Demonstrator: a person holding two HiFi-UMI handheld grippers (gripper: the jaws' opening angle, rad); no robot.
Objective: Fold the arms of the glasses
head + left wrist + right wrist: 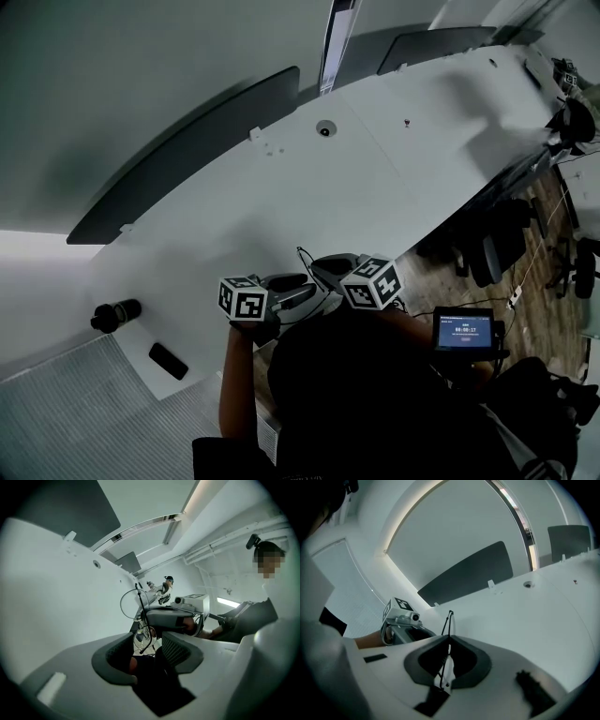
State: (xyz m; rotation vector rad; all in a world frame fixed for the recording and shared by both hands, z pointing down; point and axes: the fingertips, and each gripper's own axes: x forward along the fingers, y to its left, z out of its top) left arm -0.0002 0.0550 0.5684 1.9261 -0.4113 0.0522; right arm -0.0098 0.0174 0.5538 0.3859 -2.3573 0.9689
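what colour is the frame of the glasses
Black thin wire on the glasses, clearest in the left gripper view.

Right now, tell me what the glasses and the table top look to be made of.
Glasses: thin dark wire rims and arms, probably metal. The round lenses are clear, but I cannot tell whether they are glass or plastic.
Table top: smooth matte white with seams between panels, likely laminate.

Before me, the white tabletop [375, 169] bears a black cylinder [116, 315] and a flat black slab [169, 361]; a lit screen [466, 330] glows at right.
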